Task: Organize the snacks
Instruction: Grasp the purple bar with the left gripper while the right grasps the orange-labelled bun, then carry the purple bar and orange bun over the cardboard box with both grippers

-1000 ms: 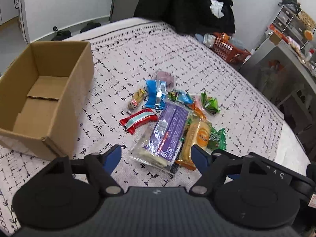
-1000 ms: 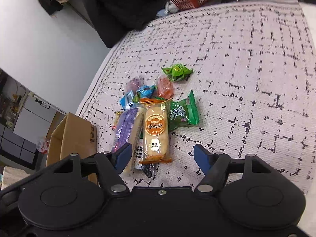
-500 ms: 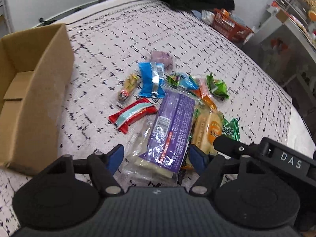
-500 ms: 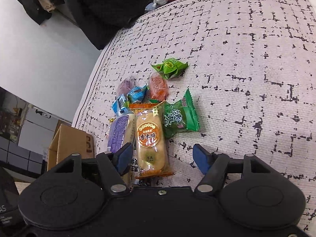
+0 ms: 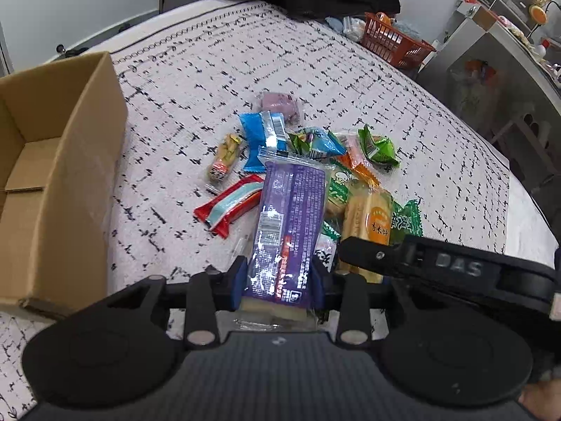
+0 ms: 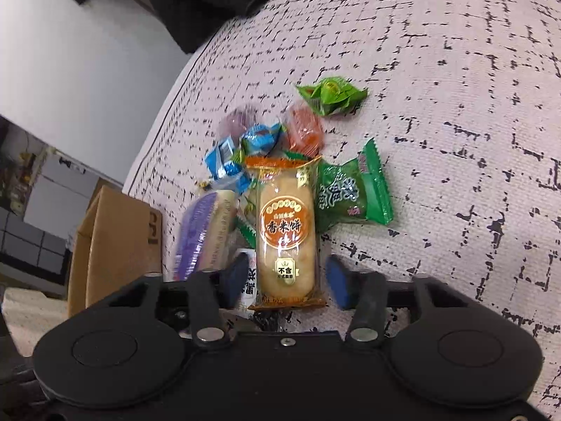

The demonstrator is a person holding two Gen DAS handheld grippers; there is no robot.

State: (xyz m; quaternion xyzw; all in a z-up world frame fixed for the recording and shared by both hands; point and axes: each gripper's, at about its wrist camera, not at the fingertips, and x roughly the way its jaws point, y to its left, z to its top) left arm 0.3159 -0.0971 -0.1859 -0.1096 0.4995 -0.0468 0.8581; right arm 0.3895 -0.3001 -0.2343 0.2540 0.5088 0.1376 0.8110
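A pile of snack packets lies on the white, black-flecked bed cover (image 5: 210,80). My left gripper (image 5: 279,280) is shut on the near end of the long purple packet (image 5: 291,210), with a blue pad pressed against each side. My right gripper (image 6: 285,280) is open and straddles the near end of the orange rice-cracker packet (image 6: 284,224), leaving a small gap on both sides. The purple packet (image 6: 200,231) lies just left of it. One of the right gripper's fingers (image 5: 364,251) shows in the left wrist view, beside the cracker packet (image 5: 368,221).
An open cardboard box (image 5: 70,175) stands to the left of the pile. Loose around it are a red packet (image 5: 231,207), a blue packet (image 5: 261,137), a green packet (image 6: 350,193) and several small ones. An orange basket (image 5: 396,42) sits past the bed's far edge.
Both grippers moved forward and down onto the pile. The left one closed onto the purple packet. The right one's fingers narrowed around the cracker packet.
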